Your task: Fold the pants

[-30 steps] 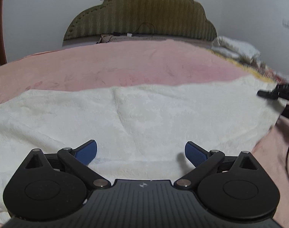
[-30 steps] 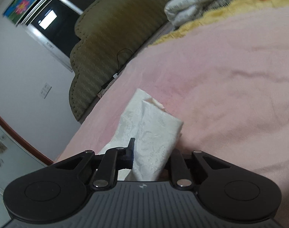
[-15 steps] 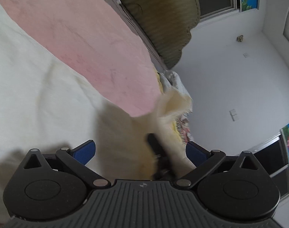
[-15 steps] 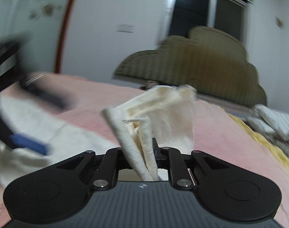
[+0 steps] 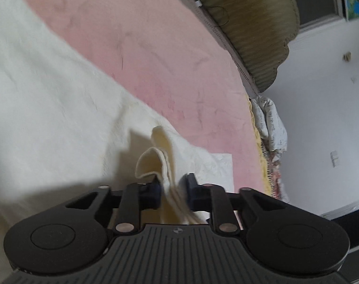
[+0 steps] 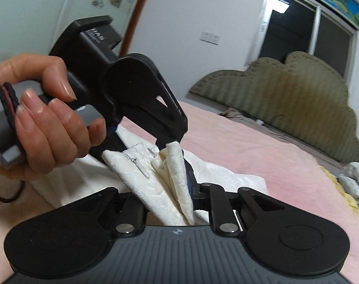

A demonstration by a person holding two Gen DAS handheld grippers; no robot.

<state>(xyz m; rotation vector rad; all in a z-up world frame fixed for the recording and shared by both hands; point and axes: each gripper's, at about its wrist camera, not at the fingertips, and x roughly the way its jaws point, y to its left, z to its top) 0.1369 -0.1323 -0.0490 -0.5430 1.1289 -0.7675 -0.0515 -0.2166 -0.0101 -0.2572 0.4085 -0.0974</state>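
Pink bedding [image 5: 170, 54] and an olive headboard [image 6: 297, 99] frame a handover over the bed: the left gripper [image 5: 172, 190], whose jaws have just been closing, now pinches a bunched edge of the cream pants [image 5: 49, 108], while the right gripper [image 6: 166, 184] stays clamped on the same gathered layers just beside it, the person's hand [image 6: 44, 123] steering the left tool. Most of the garment lies spread on the bedding. Keeping both pinches on matched edges should carry the fold over cleanly.

A pink bedsheet [image 5: 170, 54] spreads below an olive scalloped headboard [image 6: 295, 94], beside what may be folded bedding [image 5: 271, 123].
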